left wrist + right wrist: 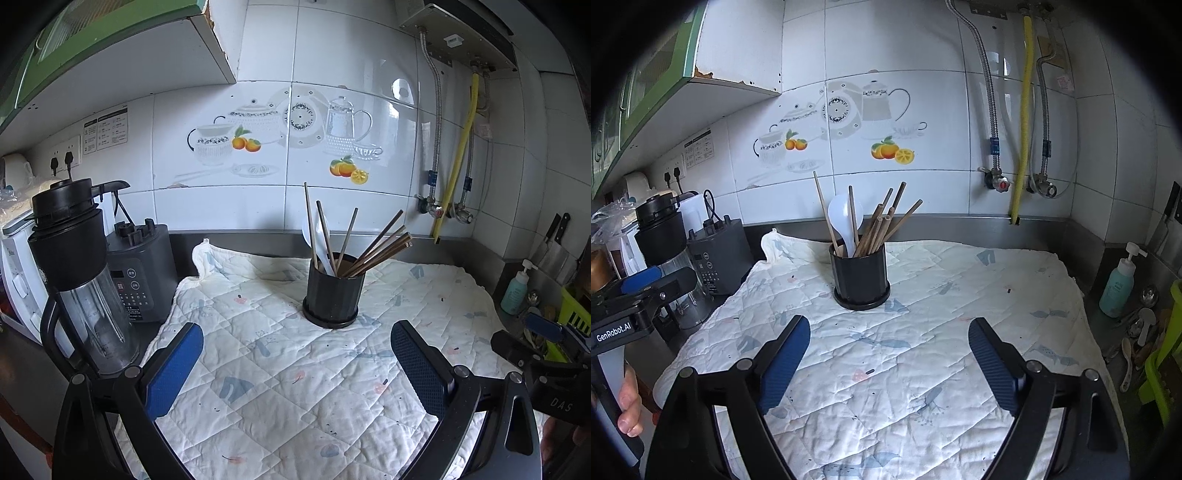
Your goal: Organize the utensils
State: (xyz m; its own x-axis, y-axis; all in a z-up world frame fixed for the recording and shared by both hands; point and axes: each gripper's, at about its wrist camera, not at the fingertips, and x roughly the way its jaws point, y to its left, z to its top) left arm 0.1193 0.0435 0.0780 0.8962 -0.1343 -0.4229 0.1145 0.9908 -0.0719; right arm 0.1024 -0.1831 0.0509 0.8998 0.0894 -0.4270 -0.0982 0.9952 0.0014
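A black utensil holder point(334, 295) point(860, 275) stands upright on a white quilted cloth point(280, 369) point(923, 332). Several brown chopsticks point(376, 247) point(879, 225) and a white spoon point(844, 218) point(314, 236) stick out of it. My left gripper point(297, 363) is open over the cloth, short of the holder, nothing between its blue pads. My right gripper point(889, 354) is also open and empty, at about the same distance from the holder. In the left wrist view the right gripper point(543, 339) shows at the right edge, and the left gripper point(657, 282) shows at the left edge of the right wrist view.
A blender jug point(88, 280) and its grey base point(138, 273) stand left of the cloth. At the right, a soap bottle point(1119, 282), loose spoons point(1137, 332) and a green basket point(1167, 350) sit by the wall. Pipes and valves point(1019, 177) run down the tiled wall.
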